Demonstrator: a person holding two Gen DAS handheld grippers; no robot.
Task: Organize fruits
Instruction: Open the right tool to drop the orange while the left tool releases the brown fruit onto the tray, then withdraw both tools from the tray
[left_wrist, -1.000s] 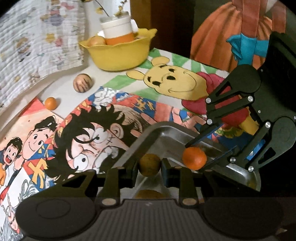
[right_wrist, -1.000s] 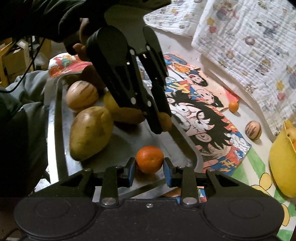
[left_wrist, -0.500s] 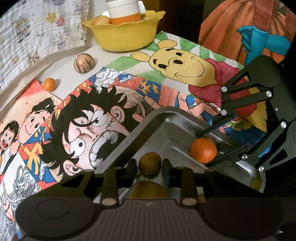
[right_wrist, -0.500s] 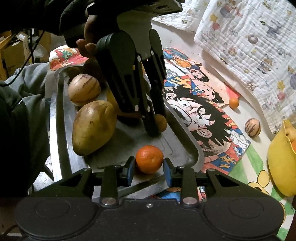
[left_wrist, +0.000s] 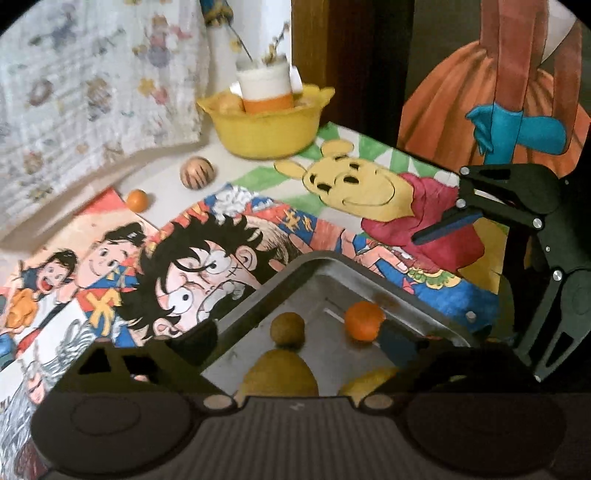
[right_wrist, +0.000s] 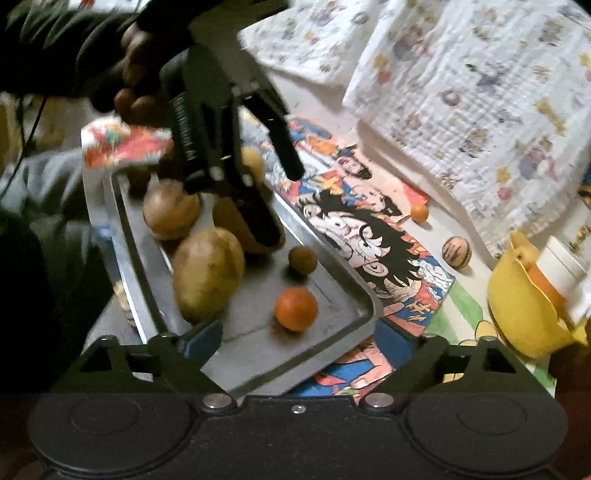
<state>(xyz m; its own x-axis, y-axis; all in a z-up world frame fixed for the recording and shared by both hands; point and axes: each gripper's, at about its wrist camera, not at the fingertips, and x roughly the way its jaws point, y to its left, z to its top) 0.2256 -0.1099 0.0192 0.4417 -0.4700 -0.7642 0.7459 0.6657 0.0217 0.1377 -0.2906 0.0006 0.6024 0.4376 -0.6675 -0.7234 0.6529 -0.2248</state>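
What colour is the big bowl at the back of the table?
The bowl is yellow. It shows best in the left wrist view.

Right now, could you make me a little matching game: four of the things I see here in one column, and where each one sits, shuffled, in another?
Things:
1. orange
2. striped ball
3. cup
4. brown fruit

Places:
A. in the yellow bowl
B. on the tray, nearest its corner
C. on the bare table near the bowl
D. on the tray, beside the big potato-like fruit

Pairs: 1-B, 2-C, 3-A, 4-D
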